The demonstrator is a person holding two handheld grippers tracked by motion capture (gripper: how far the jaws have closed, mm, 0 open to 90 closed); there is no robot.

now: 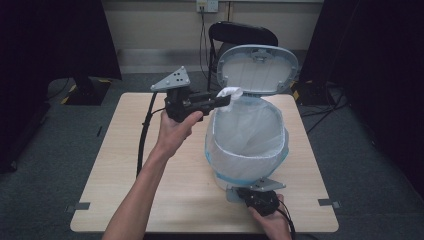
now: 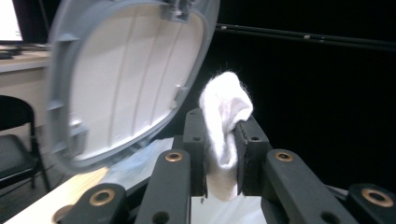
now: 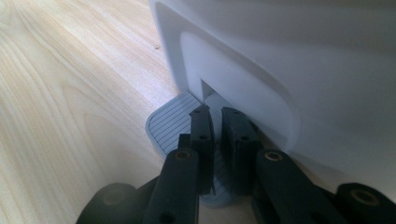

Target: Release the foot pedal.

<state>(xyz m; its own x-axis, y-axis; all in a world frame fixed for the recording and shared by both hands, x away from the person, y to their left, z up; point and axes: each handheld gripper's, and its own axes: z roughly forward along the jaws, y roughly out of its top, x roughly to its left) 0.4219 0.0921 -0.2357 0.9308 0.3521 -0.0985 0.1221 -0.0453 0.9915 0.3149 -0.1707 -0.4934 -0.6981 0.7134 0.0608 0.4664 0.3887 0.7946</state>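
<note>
Above the plastic-lined bin, left gripper jaws pinch fluffy white wad; right gripper jaws closed on ribbed pedal.

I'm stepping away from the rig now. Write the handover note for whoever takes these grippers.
Left gripper: shut on the white wad, held at the bin's rim below the raised lid.
Right gripper: shut, jaws resting on the grey pedal at the foot of the pedal bin.
Done: lid up, bin lined with a bag, wad carried to the opening.
Left: move the wad over the opening, release it into the bag, then probably ease off the pedal so the lid comes down.
</note>
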